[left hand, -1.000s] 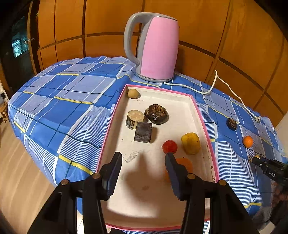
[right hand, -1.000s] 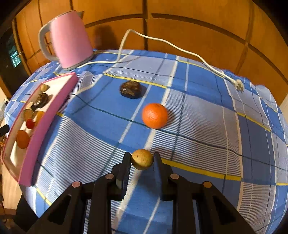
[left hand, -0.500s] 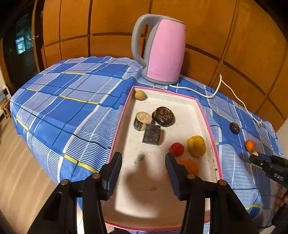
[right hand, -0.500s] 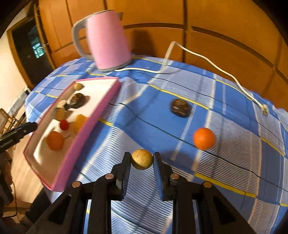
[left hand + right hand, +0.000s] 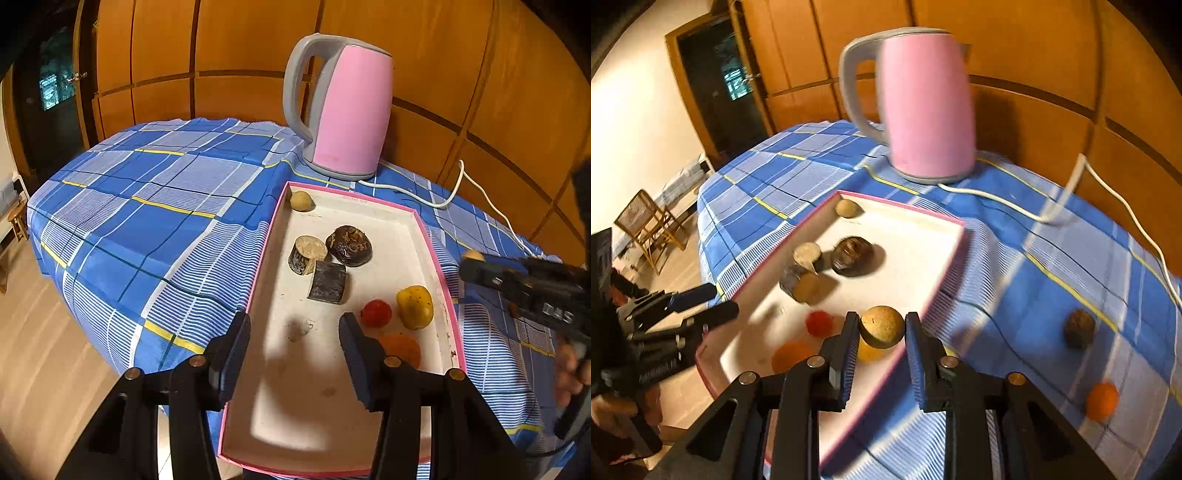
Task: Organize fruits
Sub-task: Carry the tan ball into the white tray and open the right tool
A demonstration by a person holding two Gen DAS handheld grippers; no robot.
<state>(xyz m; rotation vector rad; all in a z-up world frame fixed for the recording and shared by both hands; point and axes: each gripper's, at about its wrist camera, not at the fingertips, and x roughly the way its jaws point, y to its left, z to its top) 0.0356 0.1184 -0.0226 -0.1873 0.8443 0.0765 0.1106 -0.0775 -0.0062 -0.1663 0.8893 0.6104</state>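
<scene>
- The right tongs (image 5: 881, 345) were clenched on a small tan round fruit (image 5: 881, 326), gripped only at its two sides and held above the near right edge of the pink-rimmed tray (image 5: 945, 258).
- Risk, as I judged it: the fruit was smooth and round with little pad contact, so a jolt could squeeze it out; released too early, it might strike the rim and roll off across the worktop (image 5: 1052, 295).
- Released from height, it could also bounce into the fruits lying directly beneath and scatter them.
- The left tongs (image 5: 294, 352) were spread wide with nothing between them, over the near end of the tray; both tools crowded that same end, so a collision seemed possible.
- Counted in the tray, nearest first in the left wrist view: one orange fruit (image 5: 402, 349) at about 3 o'clock of the left tongs, one red fruit (image 5: 376, 313), one yellow fruit (image 5: 415, 306).
- Further in: two cut stubs, one dark (image 5: 328, 282) and one pale-topped (image 5: 306, 254), and one dark wrinkled fruit (image 5: 349, 245).
- At the far 11 o'clock corner: one tan ball (image 5: 301, 201).
- That made seven pieces in the tray, one more in the grip.
- Loose on the cloth at 3 o'clock of the right tongs: one orange (image 5: 1102, 400) and one dark round fruit (image 5: 1079, 328).
- Farthest: one pink kettle (image 5: 341, 107), at 12 o'clock, its white cord (image 5: 424, 197) trailing right.
</scene>
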